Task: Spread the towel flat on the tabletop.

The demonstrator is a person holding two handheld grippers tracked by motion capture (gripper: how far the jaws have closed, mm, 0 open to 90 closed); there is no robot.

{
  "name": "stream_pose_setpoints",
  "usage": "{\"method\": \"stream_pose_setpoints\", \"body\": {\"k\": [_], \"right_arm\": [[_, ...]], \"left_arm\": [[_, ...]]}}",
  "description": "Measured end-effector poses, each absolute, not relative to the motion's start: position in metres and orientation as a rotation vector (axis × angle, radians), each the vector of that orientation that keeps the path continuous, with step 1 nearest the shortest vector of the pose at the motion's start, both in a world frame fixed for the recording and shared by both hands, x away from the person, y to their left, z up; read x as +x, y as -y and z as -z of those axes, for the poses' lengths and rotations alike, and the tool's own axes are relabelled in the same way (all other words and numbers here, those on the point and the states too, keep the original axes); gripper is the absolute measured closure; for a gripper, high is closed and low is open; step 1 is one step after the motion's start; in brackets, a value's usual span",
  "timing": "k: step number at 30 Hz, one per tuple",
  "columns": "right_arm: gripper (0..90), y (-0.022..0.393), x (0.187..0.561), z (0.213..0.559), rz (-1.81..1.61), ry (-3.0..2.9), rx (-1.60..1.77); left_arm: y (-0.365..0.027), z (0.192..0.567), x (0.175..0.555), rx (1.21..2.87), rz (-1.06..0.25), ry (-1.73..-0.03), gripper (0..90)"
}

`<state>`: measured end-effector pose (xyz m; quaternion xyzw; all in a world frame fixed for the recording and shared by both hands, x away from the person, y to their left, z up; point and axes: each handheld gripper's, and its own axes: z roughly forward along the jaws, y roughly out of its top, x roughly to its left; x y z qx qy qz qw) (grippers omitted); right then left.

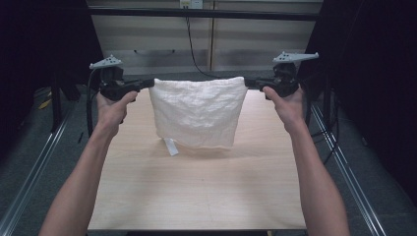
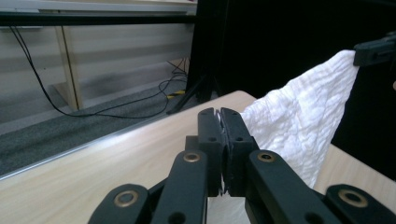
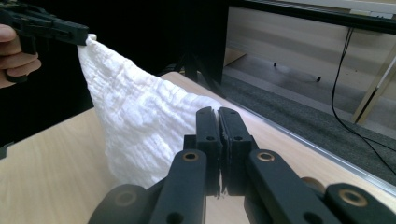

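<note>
White cloth (image 1: 199, 113) between 2 clamped tongs, above table (image 1: 196, 191).

Light falls from above onto my counter (image 1: 196, 196), bright in the middle, while both sides sink into near black. The white cloth (image 1: 199, 110) glares slightly and casts a soft shadow beneath it. In my gripper views the near jaws look soft and the background grainy.
</note>
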<state>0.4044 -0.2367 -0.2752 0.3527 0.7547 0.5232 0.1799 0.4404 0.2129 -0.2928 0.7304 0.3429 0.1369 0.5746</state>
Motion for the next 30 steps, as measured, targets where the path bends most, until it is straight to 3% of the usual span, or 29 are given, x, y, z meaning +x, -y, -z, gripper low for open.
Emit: {"method": "stream_pose_setpoints", "body": {"k": [9,16,21,30], "right_arm": [[87.6,0.249,0.419,0.271,-1.532,-2.059,1.033],[87.7,0.254,0.401,0.306,-1.521,-2.102,1.056],[87.7,0.258,0.379,0.351,-1.570,-2.115,1.084],[87.6,0.256,0.348,0.381,-1.578,-2.162,1.081]], "left_arm": [[-0.206,0.274,0.443,1.678,-0.344,-0.751,88.2],[-0.196,0.309,0.425,1.729,-0.329,-0.723,88.1],[-0.196,0.346,0.411,1.744,-0.282,-0.737,88.1],[-0.203,0.377,0.375,1.723,-0.236,-0.710,88.1]]}}
